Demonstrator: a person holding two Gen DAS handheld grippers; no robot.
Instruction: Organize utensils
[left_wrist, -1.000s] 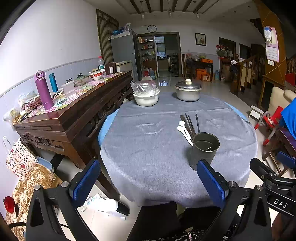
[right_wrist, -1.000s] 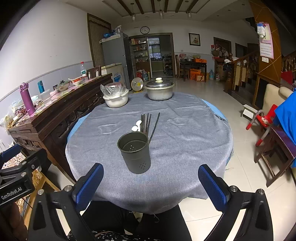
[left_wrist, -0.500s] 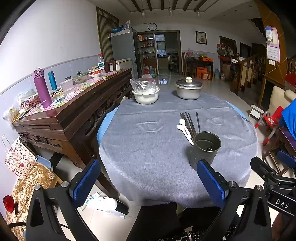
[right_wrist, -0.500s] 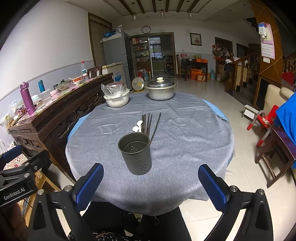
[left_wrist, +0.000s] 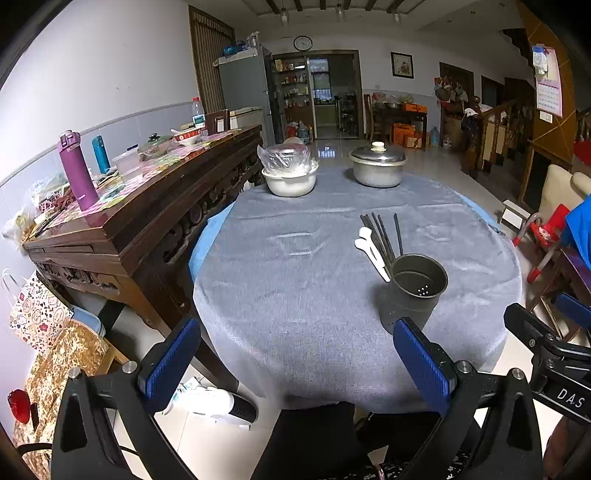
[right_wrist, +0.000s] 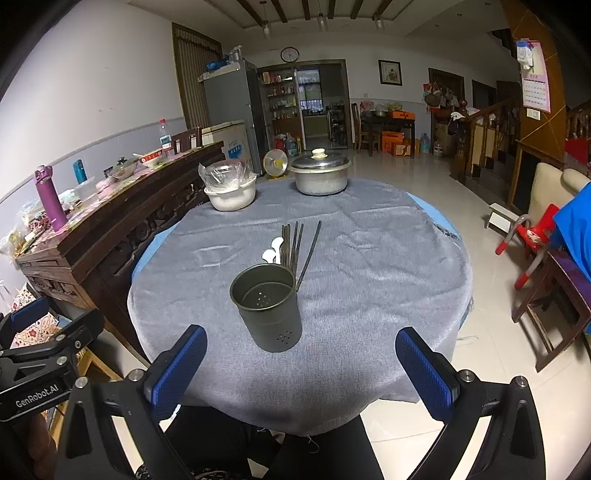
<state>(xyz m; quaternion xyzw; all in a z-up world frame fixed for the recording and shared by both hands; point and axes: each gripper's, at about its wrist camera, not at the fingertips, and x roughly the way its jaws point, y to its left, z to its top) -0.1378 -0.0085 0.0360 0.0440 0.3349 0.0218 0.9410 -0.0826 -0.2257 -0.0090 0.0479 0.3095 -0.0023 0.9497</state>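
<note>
Both the left claw (left_wrist: 295, 358) and the right claw (right_wrist: 301, 363) hang wide open at the near table (right_wrist: 369, 314) edge; the holder (right_wrist: 266, 306) stands empty; chopsticks (right_wrist: 295, 243) and spoons (right_wrist: 272, 251) lie behind it.

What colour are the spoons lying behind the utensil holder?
White spoons, clearest in the left wrist view.

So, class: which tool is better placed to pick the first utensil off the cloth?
Probably the right tool: open, with the holder and chopsticks centred ahead. From the left tool, they sit off to its right.
</note>
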